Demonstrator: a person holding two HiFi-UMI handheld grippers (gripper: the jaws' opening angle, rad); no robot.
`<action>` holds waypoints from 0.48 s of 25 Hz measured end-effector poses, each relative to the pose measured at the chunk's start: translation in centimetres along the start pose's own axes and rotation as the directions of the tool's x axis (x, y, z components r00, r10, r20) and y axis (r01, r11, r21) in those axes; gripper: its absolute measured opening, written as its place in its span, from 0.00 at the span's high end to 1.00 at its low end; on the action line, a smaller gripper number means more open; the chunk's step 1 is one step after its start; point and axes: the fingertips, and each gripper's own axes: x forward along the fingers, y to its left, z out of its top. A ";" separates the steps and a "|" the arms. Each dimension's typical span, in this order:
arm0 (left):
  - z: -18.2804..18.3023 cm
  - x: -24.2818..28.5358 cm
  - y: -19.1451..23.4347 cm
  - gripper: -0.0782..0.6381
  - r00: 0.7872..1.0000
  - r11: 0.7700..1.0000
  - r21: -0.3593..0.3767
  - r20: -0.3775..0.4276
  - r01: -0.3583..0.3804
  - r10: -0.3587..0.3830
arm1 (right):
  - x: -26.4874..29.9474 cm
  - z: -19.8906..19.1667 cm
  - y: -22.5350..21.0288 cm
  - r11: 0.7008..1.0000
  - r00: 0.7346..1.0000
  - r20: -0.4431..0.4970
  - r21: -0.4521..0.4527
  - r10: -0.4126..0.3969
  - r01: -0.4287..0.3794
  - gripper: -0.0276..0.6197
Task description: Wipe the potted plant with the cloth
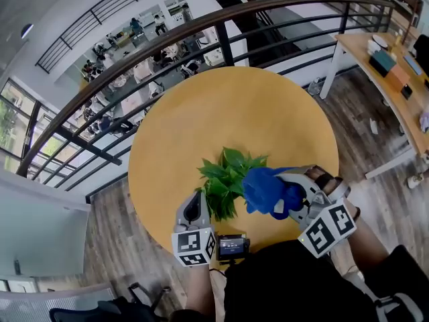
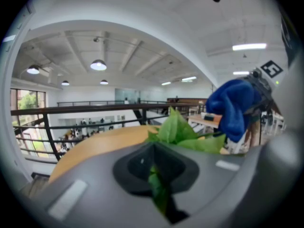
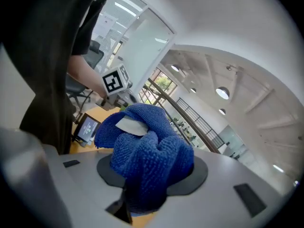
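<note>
An office mezzanine: a dark railing [image 1: 194,31] curving from 9 to 1 o'clock overlooks people at tables [image 1: 110,66] below at 10 o'clock, with a cluttered work desk [image 1: 381,86] at 2 o'clock.

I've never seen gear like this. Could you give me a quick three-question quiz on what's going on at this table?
1. True or false: the right gripper is clamped on a blue cloth.
2. What is pinched in the left gripper?
A. a green leaf of the plant
B. a cup
C. nothing
3. Fill in: the table top is ____ in shape.

Key: 1 true; 2 A; 3 round.
</note>
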 end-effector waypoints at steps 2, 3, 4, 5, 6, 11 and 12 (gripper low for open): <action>0.1 0.0 0.0 0.89 1.000 1.000 0.000 0.001 -0.001 0.001 | -0.9 0.2 -0.6 0.996 0.998 0.060 0.080 0.033 -0.038 0.69; 0.1 0.0 0.0 0.89 1.000 1.000 0.000 0.001 -0.001 0.001 | -1.2 0.2 -1.8 0.992 0.996 0.084 0.128 0.014 -0.024 0.69; 0.1 0.0 -0.1 0.89 1.000 1.000 0.000 0.001 -0.002 0.002 | -1.2 -0.2 -3.3 0.986 0.996 0.091 0.169 -0.025 0.010 0.69; 0.0 0.0 -0.1 0.89 1.000 1.000 0.000 0.001 -0.002 0.002 | -0.9 -0.9 -4.9 0.978 0.994 0.082 0.199 -0.075 0.057 0.69; 0.0 0.0 -0.1 0.89 1.000 1.000 -0.001 0.001 -0.001 0.001 | -0.2 -1.7 -6.6 0.970 0.990 0.063 0.217 -0.124 0.108 0.69; -0.1 -0.1 -0.1 0.89 1.000 1.000 -0.005 0.000 0.000 0.000 | 7.6 -4.5 -9.8 0.966 0.990 -0.024 0.218 -0.140 0.142 0.69; 0.0 -0.1 -0.1 0.89 1.000 1.000 -0.006 0.000 0.001 -0.001 | 9.6 -4.9 -9.4 0.973 0.994 -0.046 0.202 -0.101 0.108 0.69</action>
